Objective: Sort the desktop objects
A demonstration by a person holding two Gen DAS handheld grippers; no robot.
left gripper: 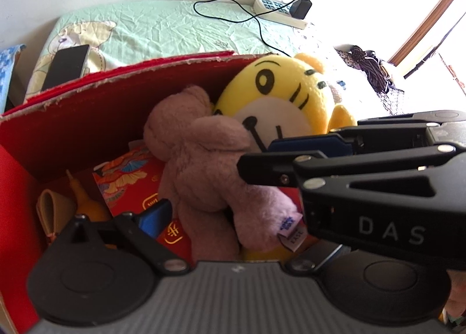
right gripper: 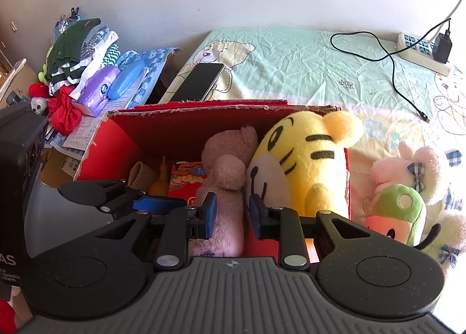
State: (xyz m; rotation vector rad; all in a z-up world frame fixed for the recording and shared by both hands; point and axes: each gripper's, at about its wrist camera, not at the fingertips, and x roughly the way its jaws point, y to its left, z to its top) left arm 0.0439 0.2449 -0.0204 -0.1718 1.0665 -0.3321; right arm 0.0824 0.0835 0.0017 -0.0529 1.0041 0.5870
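Red cardboard box (right gripper: 122, 141), open at the top, on a green bear-print bedsheet (right gripper: 291, 63); inside, a pink plush bear (right gripper: 227, 165) leaning against a yellow tiger plush (right gripper: 308, 165), above a red gift packet (left gripper: 131, 185) and a small orange bottle (left gripper: 87, 205). Right gripper (right gripper: 233, 214) lowered into the box, jaws partly open astride the bear's lower body, one blue pad (right gripper: 210, 211) touching the fur, the other just clear of it; nothing clamped. Left gripper (left gripper: 233, 226) hovering over the box, jaws spread wide and empty, far finger hidden behind the right tool. Judged step: plush bear being settled into the box, with release rather than pickup the likelier reading. Next move, by that judgement: wider opening, a straight lift clear of the fur without snagging, then a reach toward the green plush (right gripper: 396, 211) and pink rabbit plush (right gripper: 413, 168) lying just beside the box. Legible writing: "DAS" in pale capitals (left gripper: 390, 232) on the right tool's body; gold characters on the packet and blue print on the bear's sewn tag (left gripper: 287, 226), both too small to read.
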